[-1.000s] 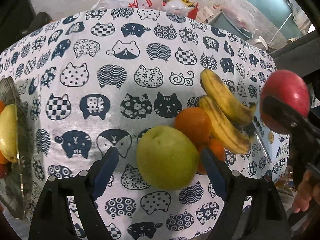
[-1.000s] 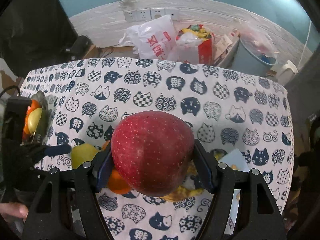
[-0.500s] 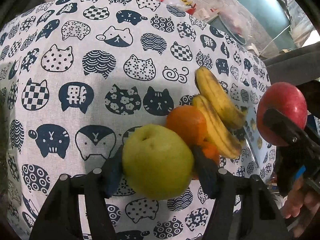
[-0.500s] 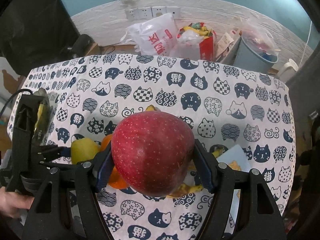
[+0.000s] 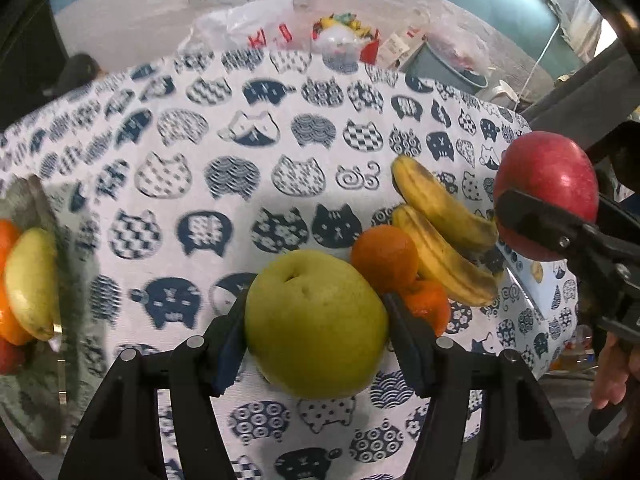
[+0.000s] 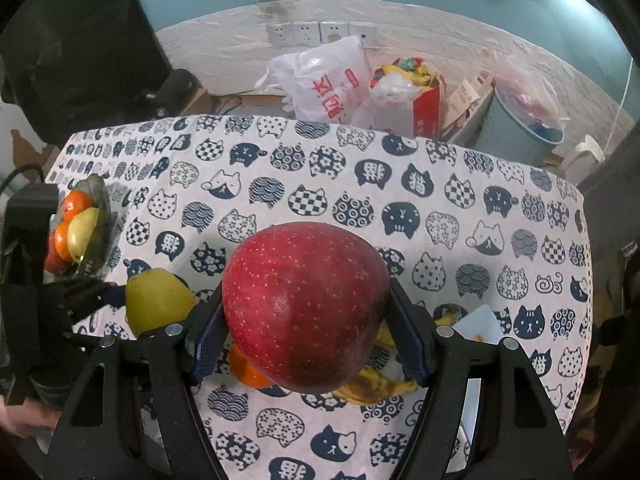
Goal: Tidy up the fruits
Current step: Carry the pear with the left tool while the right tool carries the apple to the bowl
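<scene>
My left gripper (image 5: 316,340) is shut on a green pear (image 5: 316,322), held just above the cat-print tablecloth (image 5: 240,200). Behind the pear lie two oranges (image 5: 384,258) and two bananas (image 5: 440,236). My right gripper (image 6: 306,332) is shut on a large red apple (image 6: 304,308), lifted over the same pile. In the left wrist view the red apple (image 5: 548,184) hangs at the right edge. In the right wrist view the green pear (image 6: 158,306) shows at the left, clamped in the left gripper.
A glass bowl (image 5: 44,272) with oranges and a yellow fruit stands at the table's left edge; the bowl (image 6: 96,240) also shows in the right wrist view. A white plate (image 6: 480,320) lies under the bananas. Bags (image 6: 332,84) and a bin (image 6: 524,124) sit on the floor beyond.
The left jaws closed on the green pear, then lifted it slightly off the cloth. The right gripper held the red apple still.
</scene>
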